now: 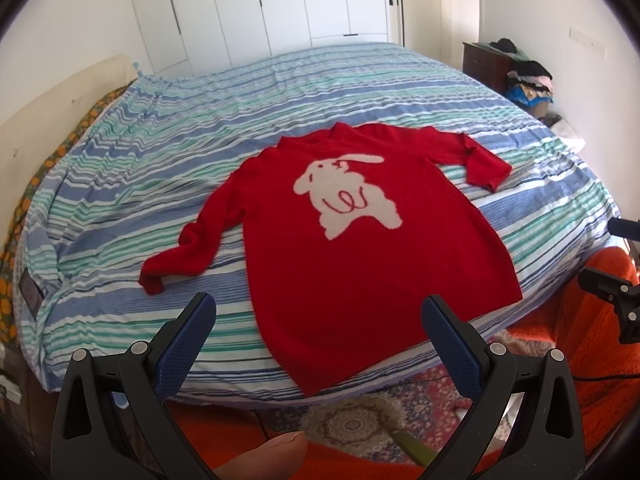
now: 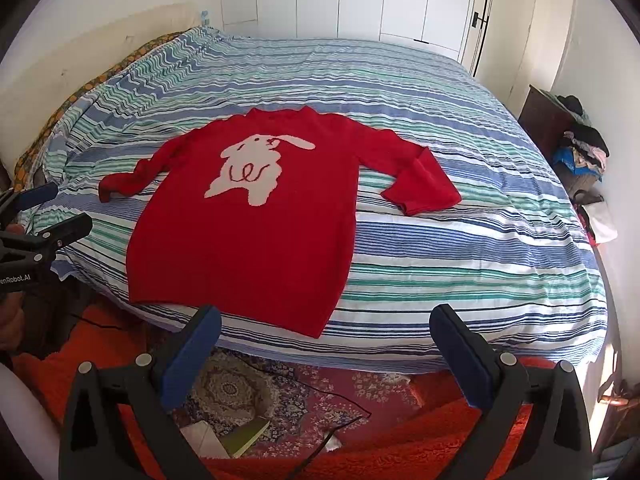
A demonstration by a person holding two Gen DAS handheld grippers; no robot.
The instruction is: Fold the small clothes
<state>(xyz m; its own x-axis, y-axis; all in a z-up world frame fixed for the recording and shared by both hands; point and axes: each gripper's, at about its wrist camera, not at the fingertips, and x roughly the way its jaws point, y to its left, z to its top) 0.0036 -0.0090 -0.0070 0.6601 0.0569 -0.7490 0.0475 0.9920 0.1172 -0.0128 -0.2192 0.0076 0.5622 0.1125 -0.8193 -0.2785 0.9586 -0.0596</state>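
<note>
A small red sweater (image 1: 360,264) with a white rabbit on the chest lies flat, face up, on the striped bed; it also shows in the right wrist view (image 2: 248,232). Its hem reaches the near edge of the bed. Both sleeves are spread out to the sides, each bent at the elbow. My left gripper (image 1: 318,312) is open and empty, held just short of the hem. My right gripper (image 2: 326,322) is open and empty, near the hem's right corner. The left gripper also shows at the left edge of the right wrist view (image 2: 44,216).
The bed (image 2: 480,240) has a blue, green and white striped cover. A patterned rug and orange carpet (image 2: 312,396) lie below the near edge, with a cable and a book. A dark cabinet piled with clothes (image 2: 568,136) stands at the right. White wardrobes line the back wall.
</note>
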